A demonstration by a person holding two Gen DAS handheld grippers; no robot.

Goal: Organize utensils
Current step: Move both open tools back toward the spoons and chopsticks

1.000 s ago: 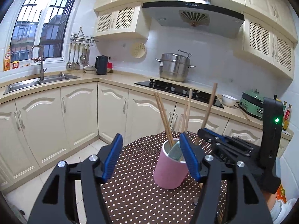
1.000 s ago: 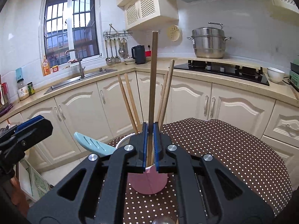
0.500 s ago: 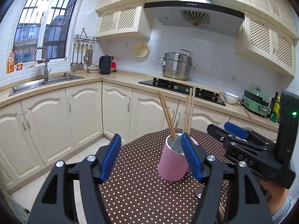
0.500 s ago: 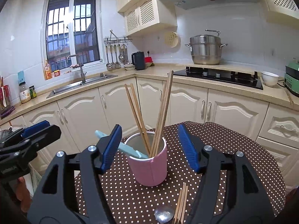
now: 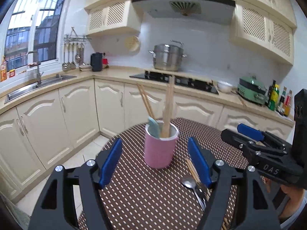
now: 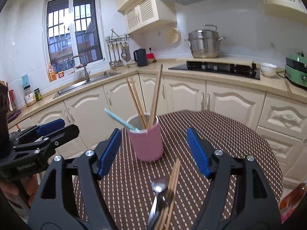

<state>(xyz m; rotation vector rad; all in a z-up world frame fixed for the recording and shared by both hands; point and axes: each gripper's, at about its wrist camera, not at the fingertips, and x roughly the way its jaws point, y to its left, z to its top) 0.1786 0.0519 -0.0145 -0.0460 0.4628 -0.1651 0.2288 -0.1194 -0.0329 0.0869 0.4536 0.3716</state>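
A pink cup [image 5: 160, 149] [image 6: 147, 142] stands upright on a round table with a brown dotted cloth [image 5: 138, 193] [image 6: 226, 134]. It holds wooden chopsticks [image 5: 168, 103] [image 6: 156, 94] and a light blue spatula [image 5: 154, 127] [image 6: 120, 119]. Loose chopsticks [image 5: 191, 169] [image 6: 173, 180] and metal spoons [image 5: 189, 182] [image 6: 159, 185] lie on the cloth in front of the cup. My left gripper [image 5: 154, 163] is open and empty, short of the cup. My right gripper [image 6: 153, 153] is open and empty, above the loose utensils.
Cream kitchen cabinets and a counter run behind the table, with a sink [image 5: 36, 86], a hob [image 5: 174, 79] and a steel pot [image 5: 167, 57]. The table edge drops to the tiled floor [image 5: 76, 159] at the left.
My right gripper let go of a chopstick into the cup, opened and drew back. My left gripper has also drawn back from the cup. The loose utensils have come into view.
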